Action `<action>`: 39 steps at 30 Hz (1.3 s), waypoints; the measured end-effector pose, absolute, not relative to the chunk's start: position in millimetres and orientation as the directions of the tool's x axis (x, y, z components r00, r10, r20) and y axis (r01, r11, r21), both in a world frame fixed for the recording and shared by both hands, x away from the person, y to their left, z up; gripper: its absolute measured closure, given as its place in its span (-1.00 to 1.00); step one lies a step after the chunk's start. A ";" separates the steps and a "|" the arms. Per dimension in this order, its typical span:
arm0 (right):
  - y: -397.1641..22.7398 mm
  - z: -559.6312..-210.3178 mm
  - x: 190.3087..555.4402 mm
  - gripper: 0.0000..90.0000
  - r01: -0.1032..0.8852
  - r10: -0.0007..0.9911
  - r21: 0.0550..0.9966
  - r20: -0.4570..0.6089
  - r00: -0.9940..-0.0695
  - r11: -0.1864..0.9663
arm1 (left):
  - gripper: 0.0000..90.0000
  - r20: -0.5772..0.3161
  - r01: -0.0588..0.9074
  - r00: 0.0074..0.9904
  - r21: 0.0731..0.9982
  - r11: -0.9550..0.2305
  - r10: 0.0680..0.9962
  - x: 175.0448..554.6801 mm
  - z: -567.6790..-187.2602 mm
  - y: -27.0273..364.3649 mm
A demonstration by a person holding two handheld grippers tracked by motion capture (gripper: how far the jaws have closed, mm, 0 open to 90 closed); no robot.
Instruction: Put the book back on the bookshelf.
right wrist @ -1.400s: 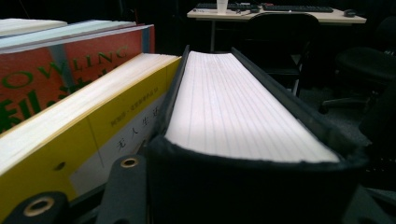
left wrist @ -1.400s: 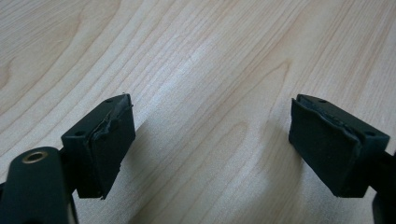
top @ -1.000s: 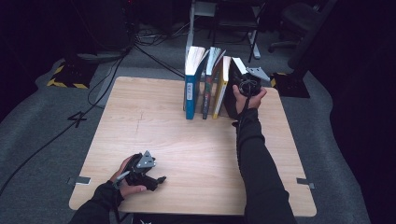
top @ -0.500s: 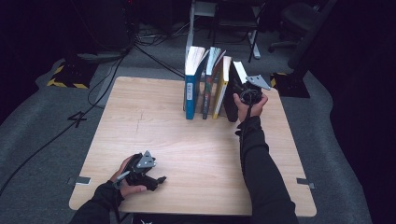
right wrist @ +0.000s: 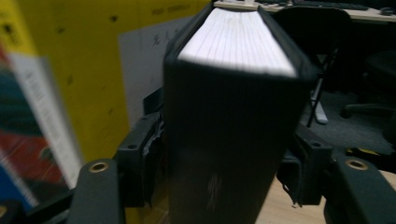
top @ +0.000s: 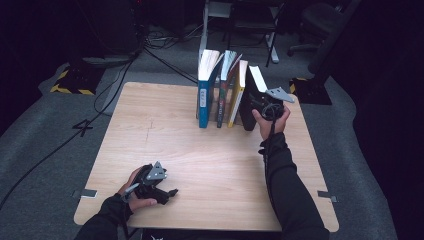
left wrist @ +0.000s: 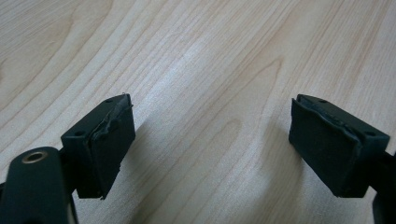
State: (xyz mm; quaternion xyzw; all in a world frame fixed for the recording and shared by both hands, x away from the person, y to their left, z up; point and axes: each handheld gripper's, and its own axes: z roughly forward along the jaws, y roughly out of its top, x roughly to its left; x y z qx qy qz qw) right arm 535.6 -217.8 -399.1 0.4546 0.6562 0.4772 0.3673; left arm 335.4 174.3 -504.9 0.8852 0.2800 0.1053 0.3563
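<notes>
A thick black book [top: 247, 118] stands at the right end of a row of upright books on the wooden table [top: 165, 130]. My right gripper [top: 260, 102] reaches around its spine. In the right gripper view the black book [right wrist: 229, 140] sits between the jaws of the right gripper [right wrist: 224, 172]. The jaws have just been opening, and the pads [right wrist: 156, 158] stand close beside the covers without squeezing them. My left gripper [top: 167, 192] rests on the table's near left part. In its own view the left gripper [left wrist: 212, 149] is open over bare wood.
Left of the black book stand a yellow book [top: 239, 92], a dark one [top: 225, 90] and a blue one [top: 204, 95], fanned open at the top. Cables and chair bases lie on the floor behind the table.
My right hand has shifted a little toward the near side and slightly down at the black book. The left hand has not moved.
</notes>
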 end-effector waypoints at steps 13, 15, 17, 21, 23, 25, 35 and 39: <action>-238.9 -473.9 512.8 0.17 0.358 0.907 0.913 -0.033 -0.419 0.198 | -0.67 -0.012 0.422 0.819 0.689 -0.589 0.573 335.2 -504.9 174.1; -237.4 -482.4 515.4 0.19 0.375 0.909 0.902 -0.045 -0.414 0.215 | -0.67 -0.012 0.422 0.819 0.689 -0.589 0.574 335.2 -504.9 174.1; -236.7 -485.7 517.5 0.17 0.376 0.907 0.901 -0.044 -0.418 0.217 | -0.67 -0.013 0.423 0.819 0.690 -0.588 0.574 335.1 -505.0 174.0; -233.0 -484.7 517.7 0.18 0.375 0.908 0.899 -0.055 -0.415 0.226 | -0.68 -0.013 0.423 0.819 0.690 -0.588 0.574 335.2 -504.9 174.0; -228.2 -483.4 517.4 0.20 0.372 0.909 0.901 -0.057 -0.412 0.225 | -0.68 -0.014 0.425 0.817 0.690 -0.586 0.576 335.2 -505.0 173.7; -224.1 -480.9 517.5 0.29 0.361 0.904 0.907 -0.049 -0.425 0.218 | -0.68 -0.013 0.424 0.817 0.690 -0.586 0.576 335.4 -505.0 173.6; -210.1 -473.1 522.5 0.37 0.343 0.911 0.908 -0.090 -0.402 0.241 | -0.68 -0.013 0.426 0.815 0.690 -0.585 0.579 334.6 -505.0 173.9; -215.0 -473.7 523.8 0.37 0.349 0.919 0.910 -0.076 -0.387 0.222 | -0.68 -0.013 0.426 0.815 0.690 -0.585 0.579 334.7 -505.0 173.9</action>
